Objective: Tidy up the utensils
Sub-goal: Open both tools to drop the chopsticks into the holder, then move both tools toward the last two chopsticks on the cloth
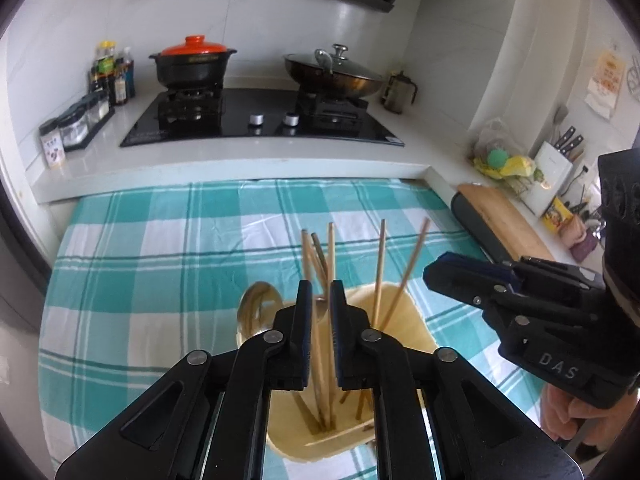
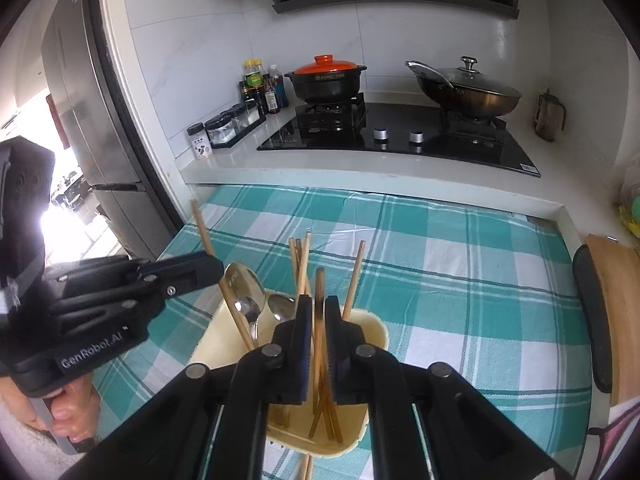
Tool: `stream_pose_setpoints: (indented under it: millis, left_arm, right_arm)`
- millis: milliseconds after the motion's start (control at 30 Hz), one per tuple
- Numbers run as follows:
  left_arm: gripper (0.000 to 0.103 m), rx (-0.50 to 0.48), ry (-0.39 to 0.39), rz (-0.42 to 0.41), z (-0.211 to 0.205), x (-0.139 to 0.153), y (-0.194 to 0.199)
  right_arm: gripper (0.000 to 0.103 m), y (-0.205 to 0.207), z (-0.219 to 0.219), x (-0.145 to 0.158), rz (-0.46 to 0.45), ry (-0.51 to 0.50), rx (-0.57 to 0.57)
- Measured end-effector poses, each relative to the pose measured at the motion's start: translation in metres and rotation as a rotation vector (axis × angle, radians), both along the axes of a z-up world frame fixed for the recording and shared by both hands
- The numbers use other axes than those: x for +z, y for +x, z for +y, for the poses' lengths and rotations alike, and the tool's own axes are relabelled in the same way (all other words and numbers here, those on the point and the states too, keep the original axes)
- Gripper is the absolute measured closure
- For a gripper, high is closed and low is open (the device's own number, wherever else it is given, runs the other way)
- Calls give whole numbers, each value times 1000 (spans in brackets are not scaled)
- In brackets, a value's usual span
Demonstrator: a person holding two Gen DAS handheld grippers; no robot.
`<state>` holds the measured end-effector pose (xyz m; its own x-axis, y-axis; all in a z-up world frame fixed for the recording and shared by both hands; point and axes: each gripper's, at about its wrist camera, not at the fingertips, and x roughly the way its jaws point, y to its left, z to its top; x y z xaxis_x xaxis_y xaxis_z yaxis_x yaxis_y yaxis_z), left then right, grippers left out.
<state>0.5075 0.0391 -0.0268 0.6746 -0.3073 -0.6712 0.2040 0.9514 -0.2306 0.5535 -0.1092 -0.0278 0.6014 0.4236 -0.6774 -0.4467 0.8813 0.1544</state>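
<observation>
A cream utensil holder stands on the checked cloth, with several wooden chopsticks and metal spoons upright in it. My left gripper is above the holder, shut on one chopstick that reaches down into it. My right gripper is over the same holder, shut on another chopstick. In the right wrist view the left gripper holds its chopstick at the left, beside the spoons. In the left wrist view the right gripper sits at the right.
A teal and white checked cloth covers the table. Behind it is a counter with a gas hob, a black pot with an orange lid and a lidded wok. A cutting board lies right. A fridge stands left.
</observation>
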Motion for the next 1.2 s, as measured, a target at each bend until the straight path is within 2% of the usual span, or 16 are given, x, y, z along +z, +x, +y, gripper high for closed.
stream_pose_setpoints:
  millis: [33,67,100,133,233,300,400,467,533,667,733,833,933,1133,1200]
  left_arm:
    - [68,-7,-10,-5,1,-2,-6]
    - [58,-9,-8,-16,2,-2,-15]
    - [41,-5,6,-29,3,-2,-26]
    - [31,-5,21,-43,5,-4,-40]
    - [23,-44,52,-23,11,-17,-78]
    - [21,-72,73,29,14,-35,-104]
    - [21,-79,110,119,13,-65,-143]
    - [21,-66,110,151,12,-83,-170]
    - [21,-45,88,175,8,-96,-193]
    - [21,-5,-12,202,-2,-117,-227]
    - [20,9,-24,205,-9,-125,-234]
    - [20,18,38,210,-24,-136,-242]
    - [20,8,58,192,-34,-136,-250]
    - [15,50,62,191,-40,-139,-253]
    - [15,66,64,199,-41,-143,-253]
  right_arm:
    - [70,-3,-3,1,-14,15,-9]
    - [60,-7,-6,3,-31,22,-20]
    - [59,-13,-8,4,-48,23,-25]
    - [59,-21,-12,3,-57,19,-24]
    - [57,-54,-26,-7,-54,-14,3]
    - [52,-79,-39,-22,-36,-50,19]
    - [52,-121,-59,-55,0,-124,32]
    - [52,-151,-72,-79,15,-172,27]
    - [52,-179,-86,-101,42,-187,9]
    - [52,-223,-107,-135,80,-165,-66]
    - [52,-238,-115,-148,97,-166,-110]
    - [52,-251,-122,-163,99,-169,-158]
    - [52,-259,-127,-173,80,-175,-194]
    - [52,-265,-135,-190,113,-150,-240]
    - [52,-269,-134,-190,92,-158,-241]
